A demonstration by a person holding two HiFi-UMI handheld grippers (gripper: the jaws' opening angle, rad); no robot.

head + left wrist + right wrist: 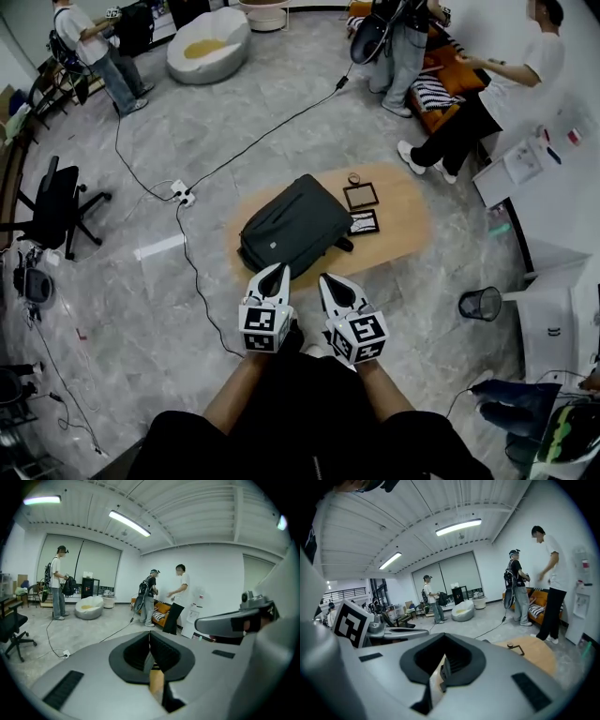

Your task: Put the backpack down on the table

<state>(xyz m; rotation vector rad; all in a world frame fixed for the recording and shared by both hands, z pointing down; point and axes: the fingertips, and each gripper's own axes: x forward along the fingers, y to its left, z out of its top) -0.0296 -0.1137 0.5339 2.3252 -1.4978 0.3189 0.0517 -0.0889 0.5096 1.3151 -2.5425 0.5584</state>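
Both pairs of jaws are closed on nothing, the left gripper (278, 270) beside the right gripper (325, 279). Just ahead, the backpack (295, 223) lies flat on the counter (398, 225), its long axis slanting near-left to far-right, its near end closest to the left gripper.

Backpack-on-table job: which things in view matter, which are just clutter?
Job:
- backpack, already lying on the table
- left tongs and right tongs, both shut and empty, clear of the backpack

Lying about:
- picture frame, second frame and small round item on the table
- power strip, office chair, wire bin, beanbag
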